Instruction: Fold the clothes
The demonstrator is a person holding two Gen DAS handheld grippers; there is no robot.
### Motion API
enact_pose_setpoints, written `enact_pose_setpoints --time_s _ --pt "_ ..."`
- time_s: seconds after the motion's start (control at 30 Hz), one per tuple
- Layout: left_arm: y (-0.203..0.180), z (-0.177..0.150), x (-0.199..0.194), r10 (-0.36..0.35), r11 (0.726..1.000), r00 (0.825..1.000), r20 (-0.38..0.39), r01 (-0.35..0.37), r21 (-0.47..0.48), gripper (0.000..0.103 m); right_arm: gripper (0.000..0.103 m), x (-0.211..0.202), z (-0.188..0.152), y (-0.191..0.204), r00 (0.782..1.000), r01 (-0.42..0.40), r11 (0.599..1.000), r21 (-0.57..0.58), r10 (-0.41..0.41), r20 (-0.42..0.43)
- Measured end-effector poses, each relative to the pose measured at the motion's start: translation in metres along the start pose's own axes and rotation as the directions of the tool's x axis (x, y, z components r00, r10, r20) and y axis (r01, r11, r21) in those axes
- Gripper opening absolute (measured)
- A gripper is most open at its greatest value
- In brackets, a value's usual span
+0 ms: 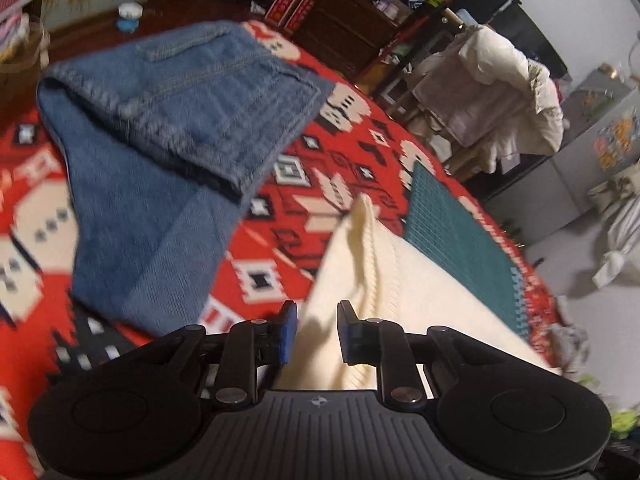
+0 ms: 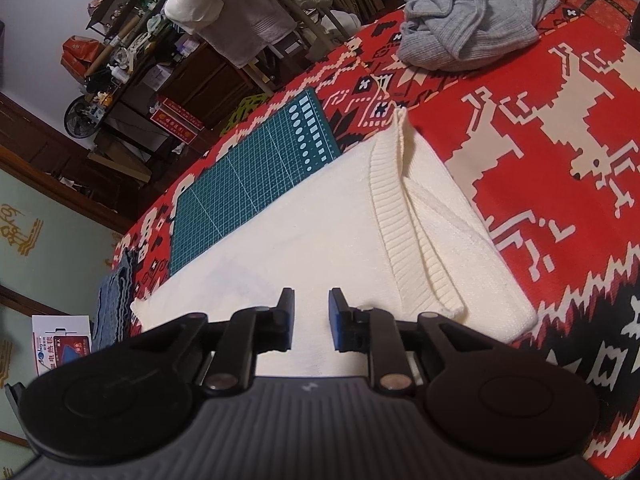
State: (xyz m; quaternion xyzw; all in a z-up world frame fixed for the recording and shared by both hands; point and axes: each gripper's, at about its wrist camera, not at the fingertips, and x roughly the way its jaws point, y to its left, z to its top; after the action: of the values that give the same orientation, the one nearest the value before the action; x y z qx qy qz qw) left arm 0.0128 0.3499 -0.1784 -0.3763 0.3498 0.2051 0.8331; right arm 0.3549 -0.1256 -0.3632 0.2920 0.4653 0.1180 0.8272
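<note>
A cream knit sweater (image 2: 320,232) lies flat, folded into a rectangle, on the red patterned cloth (image 2: 560,160); its ribbed hem shows on the right side. My right gripper (image 2: 311,316) hovers open over the sweater's near edge, nothing between its fingers. In the left wrist view the same cream sweater (image 1: 400,280) runs away from my left gripper (image 1: 317,330), which is open just above one end of it. Folded blue jeans (image 1: 168,140) lie to the left on the cloth. A crumpled grey knit garment (image 2: 468,20) sits at the far right of the table.
A green cutting mat (image 2: 248,176) lies beside the sweater, partly under it. Beyond the table edge stand a chair draped with pale clothes (image 1: 492,92), dark shelves (image 2: 132,52) and red boxes (image 1: 296,0).
</note>
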Motion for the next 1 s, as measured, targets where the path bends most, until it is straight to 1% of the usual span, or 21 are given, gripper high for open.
enact_pose_setpoints --time_s 0.07,0.2,0.3,0.47,0.53,0.63,0.67,0.8,0.87,1.0 --pt "0.001 0.002 0.004 0.004 1.0 1.0 -0.003 -0.004 0.013 0.014 0.021 0.001 0.0 0.0 1.0 0.001 1.0 -0.002 -0.001 -0.003" --pt "-0.003 0.002 0.01 0.008 0.998 1.0 -0.015 -0.007 0.055 0.013 0.021 0.003 0.0 0.001 1.0 0.004 1.0 -0.008 -0.004 -0.008" --pt "-0.011 -0.001 0.013 0.035 0.993 0.999 -0.012 -0.034 0.116 0.013 0.021 0.003 -0.001 0.002 1.0 0.007 1.0 -0.013 -0.007 -0.011" --pt "-0.023 -0.005 0.015 0.083 0.973 0.996 0.017 -0.085 0.216 0.013 0.021 0.005 -0.001 0.003 1.0 0.011 1.0 -0.02 -0.012 -0.016" --pt "-0.029 -0.008 0.017 0.107 0.957 0.994 0.033 -0.112 0.266 0.013 0.021 0.006 -0.001 0.004 1.0 0.013 1.0 -0.024 -0.014 -0.018" --pt "-0.044 -0.016 0.021 0.158 0.907 0.985 0.065 -0.171 0.384 0.012 0.021 0.006 -0.002 0.005 1.0 0.016 0.999 -0.032 -0.017 -0.022" --pt "-0.049 -0.019 0.022 0.174 0.887 0.982 0.076 -0.19 0.421 0.009 0.021 0.007 -0.002 0.006 1.0 0.017 0.999 -0.034 -0.017 -0.022" --pt "-0.055 -0.024 0.024 0.194 0.857 0.976 0.102 -0.219 0.466 0.004 0.021 0.007 -0.002 0.007 1.0 0.019 0.999 -0.041 -0.02 -0.023" --pt "-0.052 -0.022 0.021 0.184 0.871 0.977 0.104 -0.211 0.444 0.002 0.021 0.006 -0.002 0.007 1.0 0.019 0.999 -0.041 -0.019 -0.022" --pt "-0.046 -0.014 0.007 0.112 0.923 0.987 0.118 -0.147 0.355 0.002 0.021 0.005 -0.001 0.007 1.0 0.013 0.999 -0.038 -0.013 -0.018"
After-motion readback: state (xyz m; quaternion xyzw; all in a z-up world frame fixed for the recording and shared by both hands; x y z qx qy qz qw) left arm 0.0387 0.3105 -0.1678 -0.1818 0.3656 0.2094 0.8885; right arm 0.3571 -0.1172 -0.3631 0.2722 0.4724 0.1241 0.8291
